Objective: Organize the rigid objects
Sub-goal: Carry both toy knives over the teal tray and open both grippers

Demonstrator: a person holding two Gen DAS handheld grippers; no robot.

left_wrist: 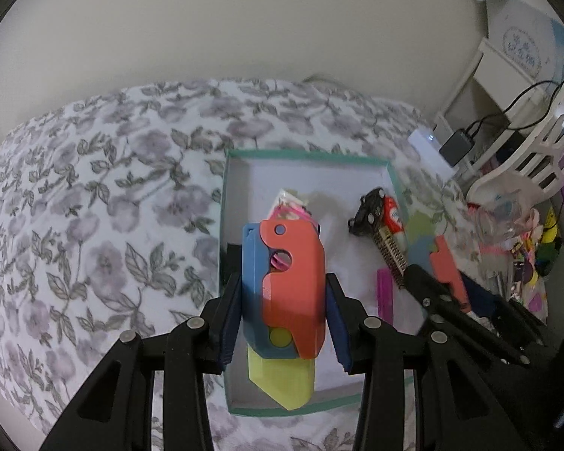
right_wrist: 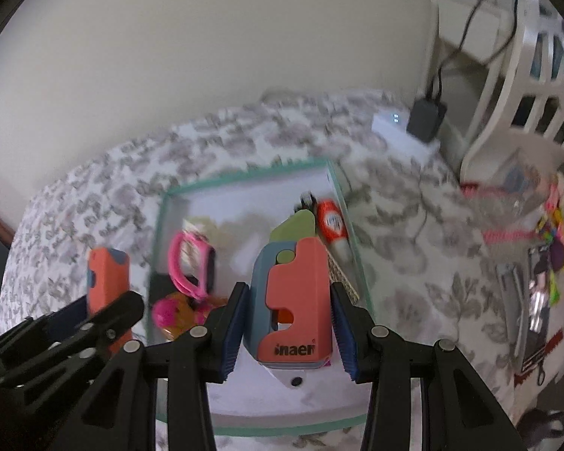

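Observation:
In the left wrist view my left gripper (left_wrist: 284, 323) is shut on a toy folding knife (left_wrist: 293, 282) with a red and blue handle. Its yellow-green blade points back toward me, over the near part of a teal-rimmed white box (left_wrist: 304, 155). My right gripper (right_wrist: 287, 327) is shut on a second red and blue toy knife (right_wrist: 297, 300), whose green blade points away over the same box (right_wrist: 161, 233). Each gripper shows in the other view: the right gripper (left_wrist: 453, 293) at the box's right edge, the left gripper (right_wrist: 105, 312) beside the box's left wall.
Inside the box lie pink scissors (right_wrist: 190, 267), a red marker (left_wrist: 393, 218) and a black toothed piece (left_wrist: 370, 212). The box sits on a floral bedspread (left_wrist: 94, 206). At the right are a white basket (left_wrist: 537, 143), a charger with cables (left_wrist: 458, 146) and a heap of colourful small items (left_wrist: 526, 248).

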